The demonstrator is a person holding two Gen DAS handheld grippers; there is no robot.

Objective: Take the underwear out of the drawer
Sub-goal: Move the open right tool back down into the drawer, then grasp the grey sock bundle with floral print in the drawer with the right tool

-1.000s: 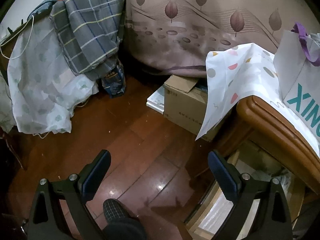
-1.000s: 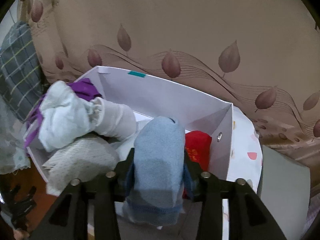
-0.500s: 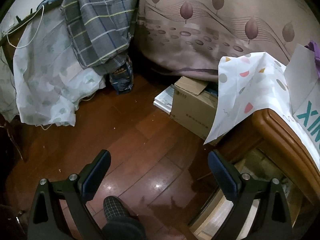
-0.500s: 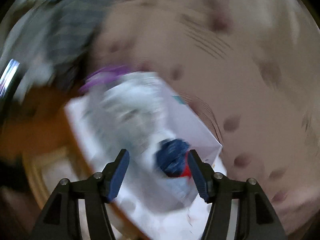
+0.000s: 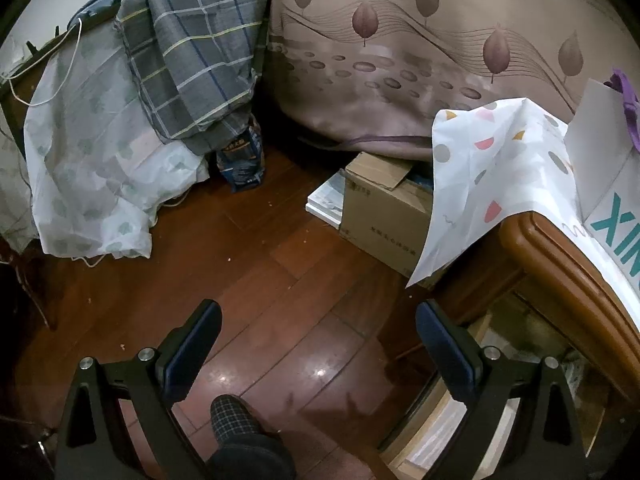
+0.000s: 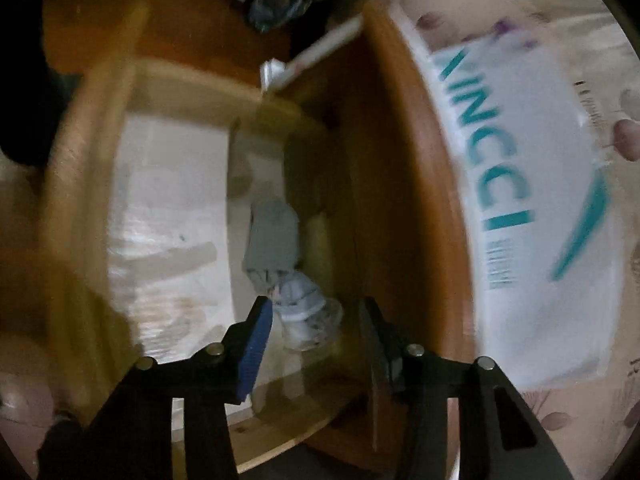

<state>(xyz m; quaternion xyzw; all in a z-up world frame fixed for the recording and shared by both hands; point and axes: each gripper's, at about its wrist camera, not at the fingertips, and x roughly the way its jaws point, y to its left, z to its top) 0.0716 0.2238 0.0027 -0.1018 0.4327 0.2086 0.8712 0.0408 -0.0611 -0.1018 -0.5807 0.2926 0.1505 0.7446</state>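
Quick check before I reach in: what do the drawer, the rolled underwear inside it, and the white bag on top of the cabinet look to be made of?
Drawer: wood, pale and unvarnished inside, going by its flat light-brown walls. Underwear: soft knit cloth, grey and light blue, rolled into wrinkled bundles; blur hides the weave. Bag: probably stiff matte paper, since its flat white side carries teal printed letters.

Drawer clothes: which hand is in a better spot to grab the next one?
The right one, probably. The right gripper points into the open drawer, its fingers closing with nothing pressed between them yet, just short of the rolled clothes. The left gripper is open over bare floor, beside the drawer.
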